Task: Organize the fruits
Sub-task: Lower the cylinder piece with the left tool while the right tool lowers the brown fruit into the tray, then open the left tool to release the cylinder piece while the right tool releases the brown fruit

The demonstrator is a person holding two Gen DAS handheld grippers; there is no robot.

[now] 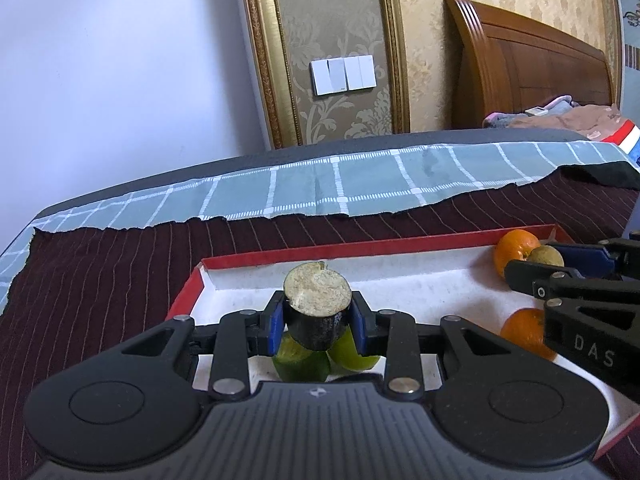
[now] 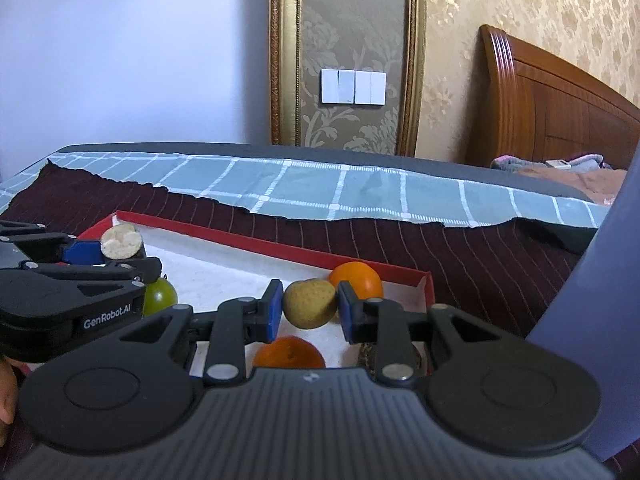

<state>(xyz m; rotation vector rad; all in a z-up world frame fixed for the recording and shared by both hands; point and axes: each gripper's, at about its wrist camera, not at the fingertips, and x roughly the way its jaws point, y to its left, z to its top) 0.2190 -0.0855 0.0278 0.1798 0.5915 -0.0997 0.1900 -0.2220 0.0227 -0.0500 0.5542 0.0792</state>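
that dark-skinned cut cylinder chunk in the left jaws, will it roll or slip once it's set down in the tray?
Probably stable if it lands on a flat end: the chunk shows a flat cut face. On its curved dark side it could roll toward the green fruits below it. The skin looks smooth, so some slip in the left gripper is possible, though it sits clamped at a tilt now.

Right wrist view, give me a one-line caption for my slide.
Right claw grips a small yellowish fruit above the red-rimmed tray, oranges beneath, left claw alongside.
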